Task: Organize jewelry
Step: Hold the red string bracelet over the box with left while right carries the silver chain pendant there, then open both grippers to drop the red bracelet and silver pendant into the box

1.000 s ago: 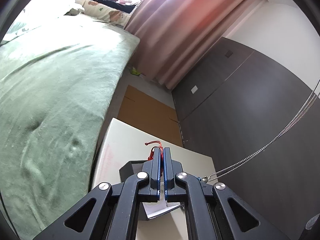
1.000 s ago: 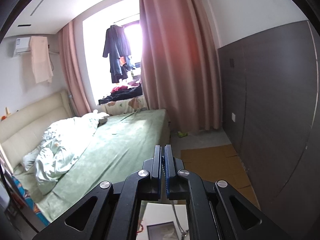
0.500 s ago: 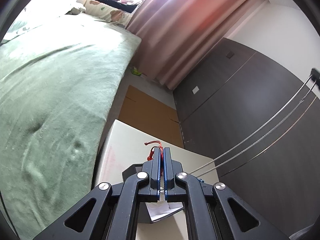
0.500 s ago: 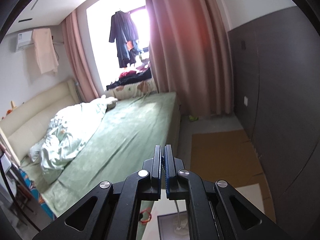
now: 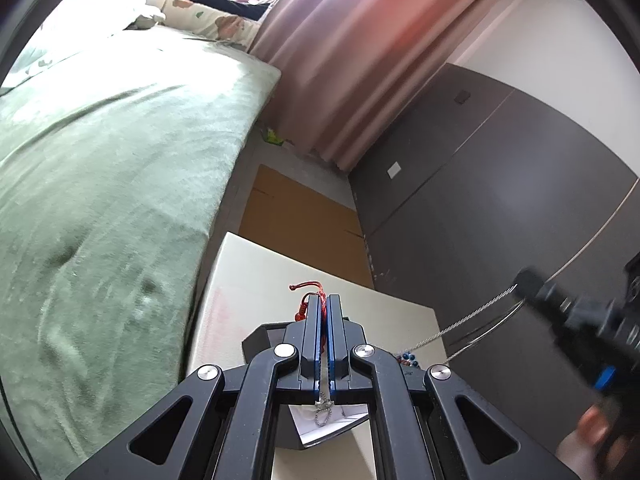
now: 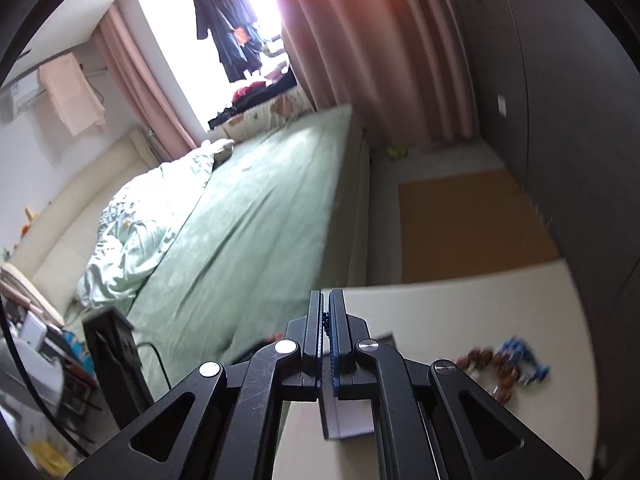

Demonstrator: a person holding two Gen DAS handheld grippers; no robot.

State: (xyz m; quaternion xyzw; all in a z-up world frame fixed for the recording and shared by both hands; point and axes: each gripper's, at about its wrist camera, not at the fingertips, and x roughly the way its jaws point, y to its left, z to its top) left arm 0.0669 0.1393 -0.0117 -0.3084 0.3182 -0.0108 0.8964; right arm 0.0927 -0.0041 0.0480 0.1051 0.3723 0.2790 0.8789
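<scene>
a green bed (image 5: pixel 112 168) is filling the space left of the counter (image 5: pixel 280 276), and brown cardboard (image 5: pixel 304 216) is lying on the floor just beyond the counter's far edge. the pale counter is carrying a dark tray (image 5: pixel 264 336), which is sitting near the counter's near side under the left gripper (image 5: pixel 324 302). inside the tray a white paper (image 5: pixel 316 428) is showing, and a small loop of silver chain is hanging over that paper. the left gripper is standing closed, its blue pads pinching the silver chain (image 5: pixel 472 316) low between them. the chain is running out to the right of the tray in two strands, over the counter's right edge, up to the right gripper (image 5: pixel 528 280), which is appearing blurred there with a hand (image 5: pixel 592 436) behind it. in the right wrist view the right gripper (image 6: pixel 326 300) is hovering above the counter (image 6: pixel 460 304) with its jaws nearly together, clamping a thin beaded bit of the chain (image 6: pixel 326 324). a red cord bracelet (image 5: pixel 306 300) is lying on the counter just beyond the tray. a cluster of blue and brown beads (image 6: pixel 504 364) is lying on the counter to the right of the tray, clear of both grippers.
</scene>
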